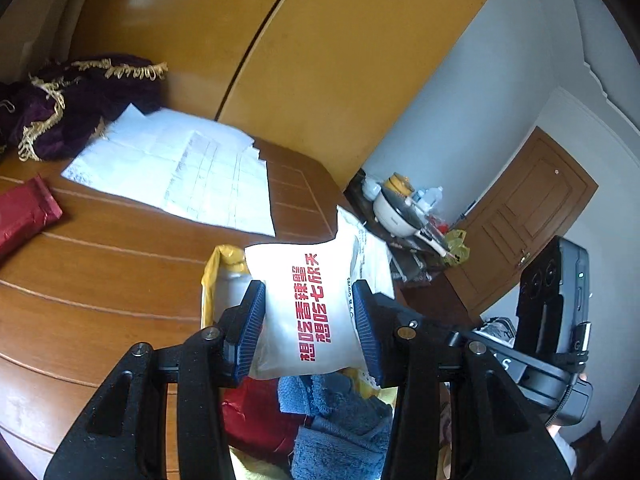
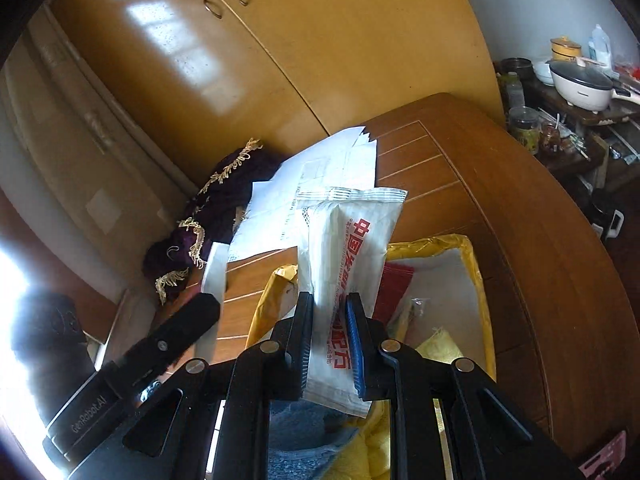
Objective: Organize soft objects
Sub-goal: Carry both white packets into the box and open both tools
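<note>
A puffy white packet with red lettering (image 1: 308, 312) sits squeezed between the blue-padded fingers of the left gripper (image 1: 310, 320), lifted above a yellow-rimmed box (image 1: 218, 264) that stands on the brown wooden table (image 1: 120, 272). Below it in the box lie a blue towel (image 1: 336, 420) and a red packet (image 1: 256, 416). The right gripper (image 2: 330, 338) is clamped on a second, flatter white packet with red print (image 2: 348, 248), held upright over the same box (image 2: 476, 276), where a yellow cloth (image 2: 436, 346) and more of the blue towel (image 2: 296, 432) show. Farther back on the table lie white papers (image 1: 180, 168), a purple fringed cloth (image 1: 68, 104) and another red packet (image 1: 24, 216), with a yellow wardrobe (image 1: 280, 60) behind
</note>
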{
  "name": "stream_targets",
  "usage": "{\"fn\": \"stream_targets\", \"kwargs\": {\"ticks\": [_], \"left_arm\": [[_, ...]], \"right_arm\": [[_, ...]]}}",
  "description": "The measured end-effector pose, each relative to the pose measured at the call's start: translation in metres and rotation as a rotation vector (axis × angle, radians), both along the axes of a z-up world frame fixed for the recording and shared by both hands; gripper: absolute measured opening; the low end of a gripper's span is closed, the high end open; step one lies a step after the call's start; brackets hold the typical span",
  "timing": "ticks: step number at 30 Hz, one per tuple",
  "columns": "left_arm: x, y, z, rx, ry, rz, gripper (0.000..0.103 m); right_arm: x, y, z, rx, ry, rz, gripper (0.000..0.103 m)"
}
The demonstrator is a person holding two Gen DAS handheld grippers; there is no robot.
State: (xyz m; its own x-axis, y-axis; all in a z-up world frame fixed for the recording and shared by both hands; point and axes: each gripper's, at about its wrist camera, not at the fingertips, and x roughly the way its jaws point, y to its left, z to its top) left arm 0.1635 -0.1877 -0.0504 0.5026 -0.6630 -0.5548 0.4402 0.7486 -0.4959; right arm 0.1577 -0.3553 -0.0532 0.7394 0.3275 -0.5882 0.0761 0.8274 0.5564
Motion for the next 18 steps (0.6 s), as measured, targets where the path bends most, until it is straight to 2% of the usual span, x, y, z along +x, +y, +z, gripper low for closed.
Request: {"fn": "stream_targets", "kwargs": {"ticks": [3, 8, 12, 16, 18], "left_arm": [[-0.005, -0.010, -0.001, 0.082, -0.039, 0.008, 0.042], [-0.002, -0.013, -0.010, 0.098, 0.001, -0.014, 0.042], [0.003, -0.015, -0.018, 0.111, 0.032, -0.017, 0.043], [0.003, -0.023, -0.025, 0.165, 0.032, -0.024, 0.043], [0.000, -0.023, -0.024, 0.165, 0.022, -0.028, 0.044]], "right_arm": [[-0.002, -0.002, -0.001, -0.024, 0.026, -0.028, 0.017], [-0.001, -0.007, -0.008, -0.053, 0.094, -0.065, 0.017], [0.003, -0.007, -0.021, -0.054, 0.157, -0.048, 0.017], [0.002, -0.005, -0.021, -0.070, 0.159, -0.046, 0.019], [0.004, -0.004, -0.022, -0.087, 0.169, -0.053, 0.021]]}}
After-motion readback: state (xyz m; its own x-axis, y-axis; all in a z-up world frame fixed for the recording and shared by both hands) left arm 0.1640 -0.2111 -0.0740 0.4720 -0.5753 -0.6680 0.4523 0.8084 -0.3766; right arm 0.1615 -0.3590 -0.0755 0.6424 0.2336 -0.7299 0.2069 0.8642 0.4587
